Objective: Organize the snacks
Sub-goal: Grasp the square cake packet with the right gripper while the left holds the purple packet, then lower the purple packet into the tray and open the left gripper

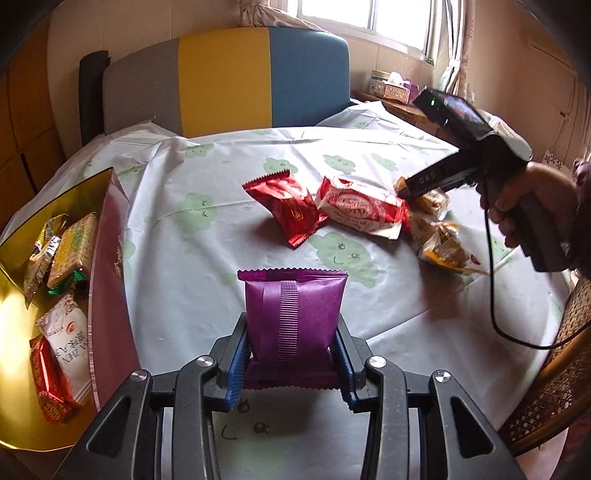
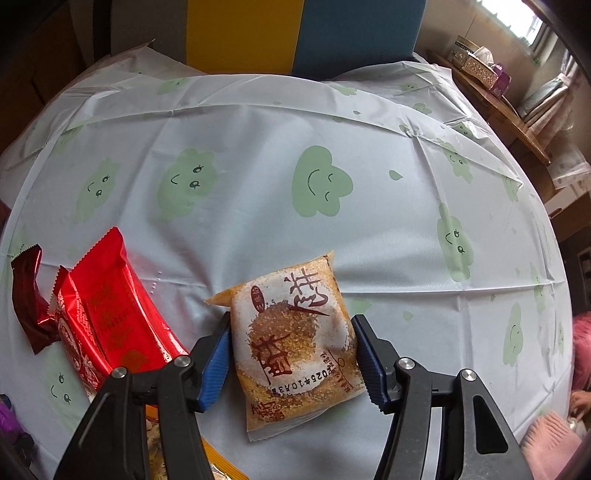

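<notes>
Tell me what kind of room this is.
Probably a home dining room: a round table under a cloud-print tablecloth, a colour-block chair behind it, and a tissue box by the curtained window.

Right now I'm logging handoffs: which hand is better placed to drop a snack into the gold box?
Left. The left gripper already clamps the purple packet beside the gold box.
</notes>
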